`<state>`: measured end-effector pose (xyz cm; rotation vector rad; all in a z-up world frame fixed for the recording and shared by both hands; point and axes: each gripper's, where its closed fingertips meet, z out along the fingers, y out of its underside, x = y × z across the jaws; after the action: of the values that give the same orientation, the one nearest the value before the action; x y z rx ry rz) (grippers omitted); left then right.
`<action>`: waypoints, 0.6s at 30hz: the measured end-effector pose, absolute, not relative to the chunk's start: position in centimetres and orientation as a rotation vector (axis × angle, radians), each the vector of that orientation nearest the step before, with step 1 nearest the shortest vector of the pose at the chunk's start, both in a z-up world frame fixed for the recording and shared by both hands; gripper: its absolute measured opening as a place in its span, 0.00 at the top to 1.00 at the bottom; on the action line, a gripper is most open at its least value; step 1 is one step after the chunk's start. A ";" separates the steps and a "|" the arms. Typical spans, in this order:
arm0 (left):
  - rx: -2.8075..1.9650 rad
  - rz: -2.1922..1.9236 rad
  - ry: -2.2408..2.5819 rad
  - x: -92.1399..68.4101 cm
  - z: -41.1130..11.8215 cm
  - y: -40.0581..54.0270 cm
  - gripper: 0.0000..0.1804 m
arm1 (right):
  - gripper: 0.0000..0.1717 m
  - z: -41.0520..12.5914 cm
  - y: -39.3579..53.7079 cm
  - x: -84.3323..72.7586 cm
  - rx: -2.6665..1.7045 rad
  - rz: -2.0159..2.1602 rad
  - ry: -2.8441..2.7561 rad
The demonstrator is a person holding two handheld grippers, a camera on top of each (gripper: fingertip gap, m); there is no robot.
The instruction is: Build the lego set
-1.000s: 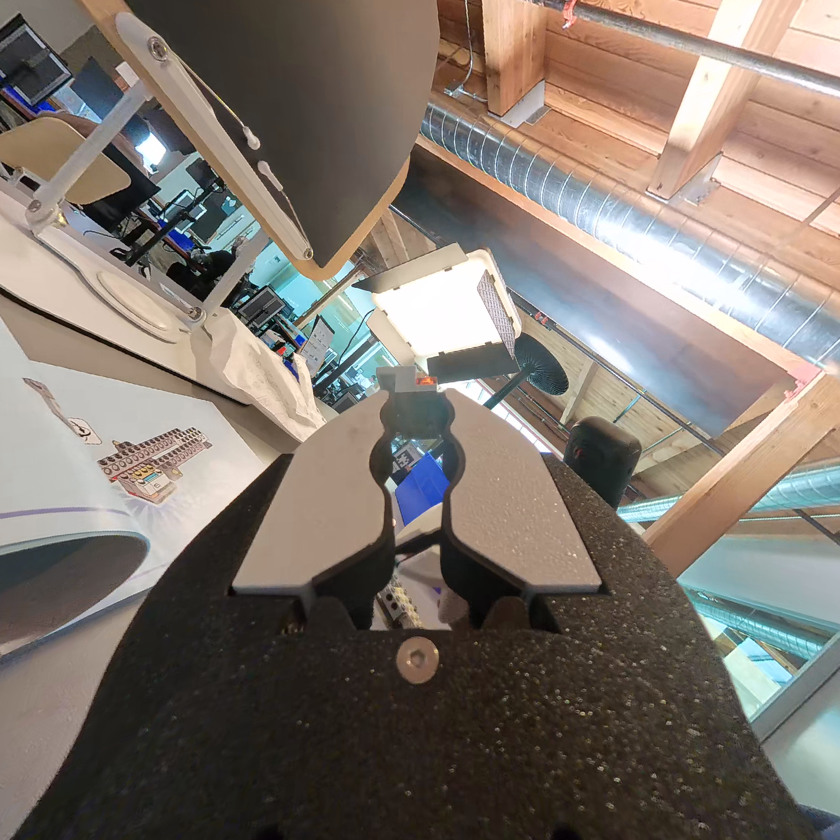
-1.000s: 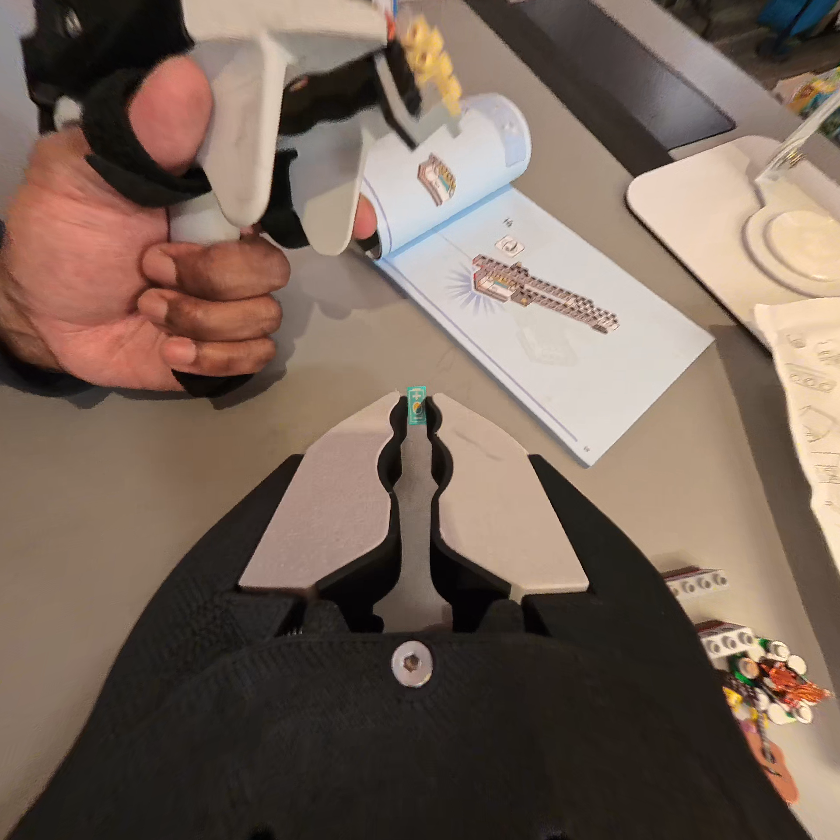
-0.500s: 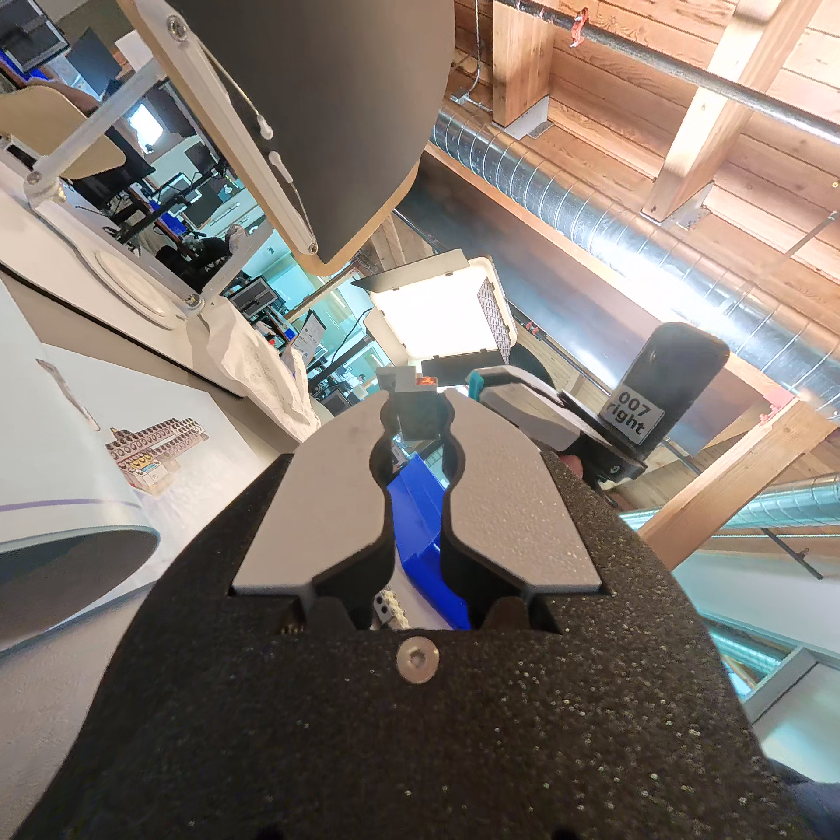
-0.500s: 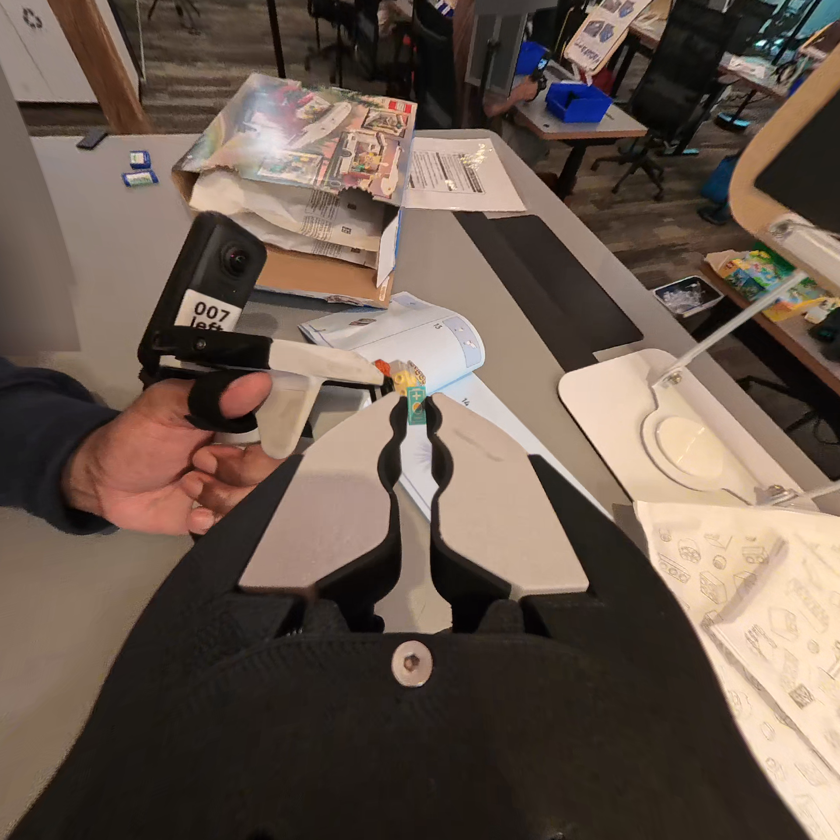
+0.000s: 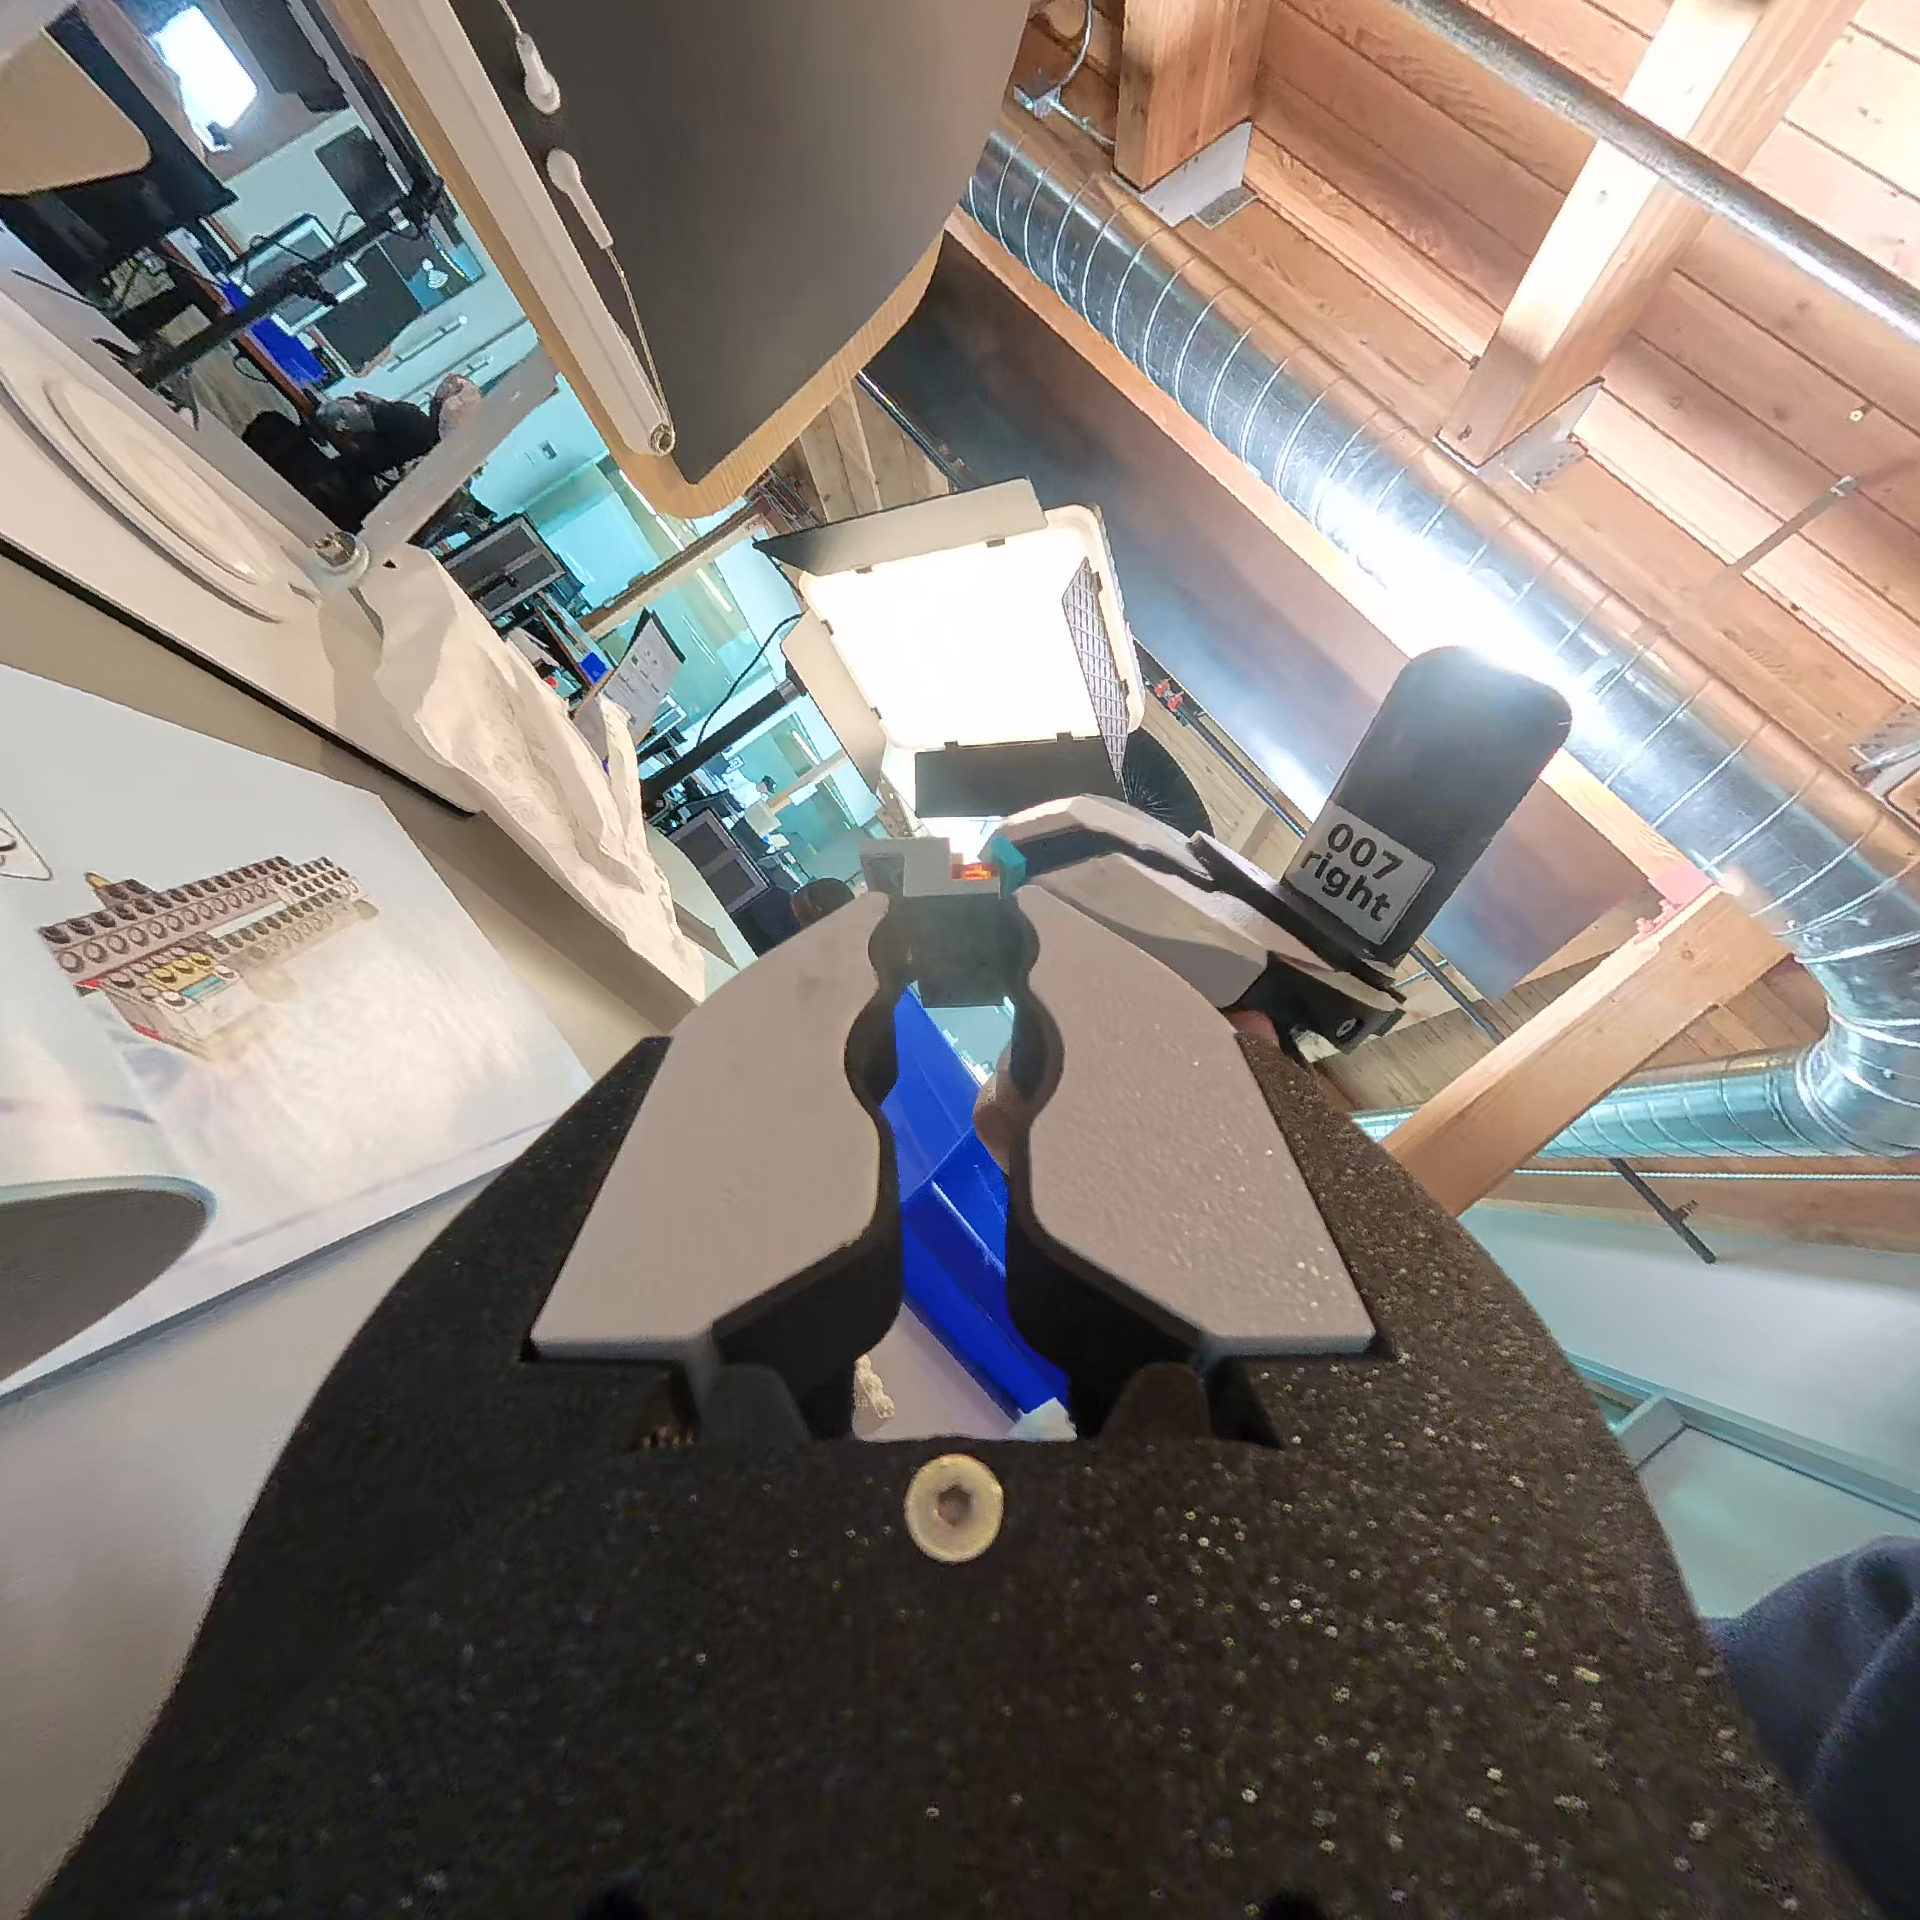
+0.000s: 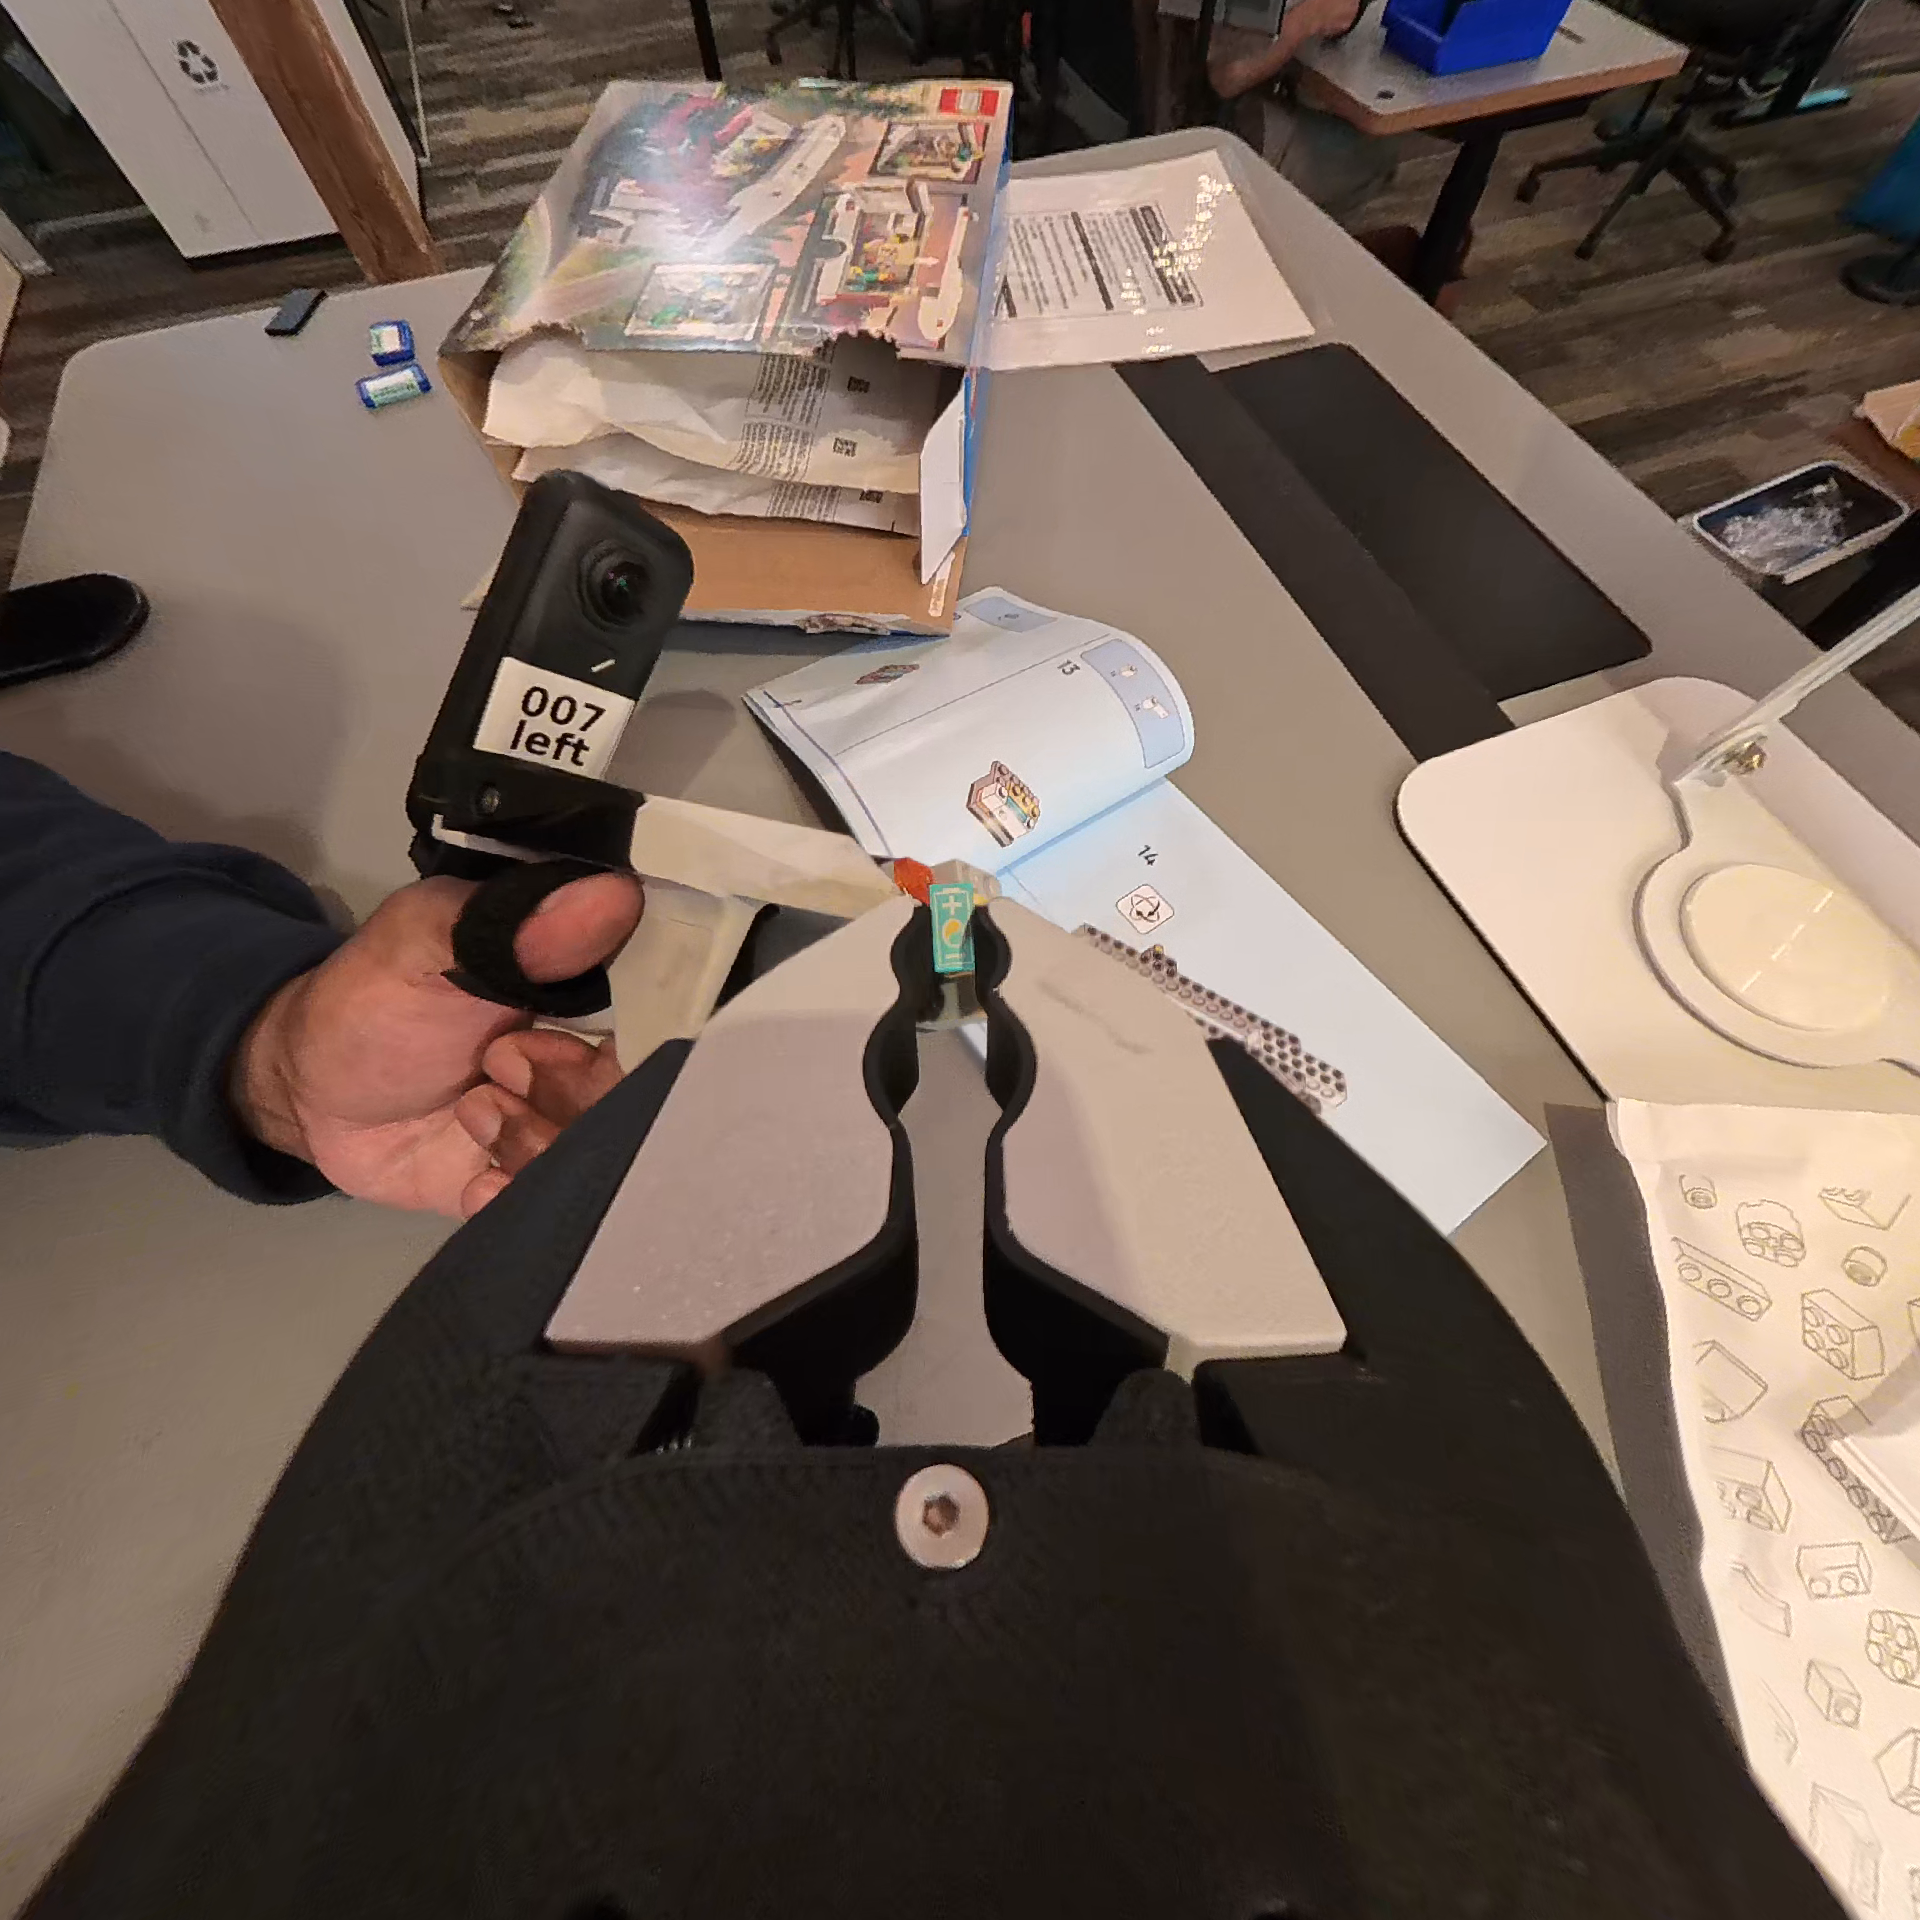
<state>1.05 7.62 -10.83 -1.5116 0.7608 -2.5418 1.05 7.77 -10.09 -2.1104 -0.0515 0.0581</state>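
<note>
We see the right gripper [image 6: 945, 940] pinching a teal tile [image 6: 951, 928] tip-to-tip against the small grey brick assembly [image 5: 928, 871] clamped in the left gripper [image 5: 951, 940].

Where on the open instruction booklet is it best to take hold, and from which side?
Probably the flat lower page of the instruction booklet, at its free corner nearest the white paper bag. That edge lies thin and bare on the table, so come in low from the right; the upper page curls over.
</note>
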 end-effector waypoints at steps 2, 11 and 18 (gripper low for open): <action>-1.515 -2.554 0.759 1.0 -10.8 7.5 0.91 | 0.96 -10.5 7.6 0.9 -2.127 0.074 -0.053; -1.547 -2.607 0.732 1.0 -11.1 7.1 0.91 | 0.96 -10.7 7.6 1.0 -2.131 0.095 -0.021; -1.556 -2.635 0.692 1.0 -11.2 7.5 0.91 | 0.95 -10.8 7.7 0.6 -2.134 0.125 -0.020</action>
<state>0.98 7.48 -11.15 -1.5563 0.6919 -2.6346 0.65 7.67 -10.79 -2.1339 -0.0195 0.1247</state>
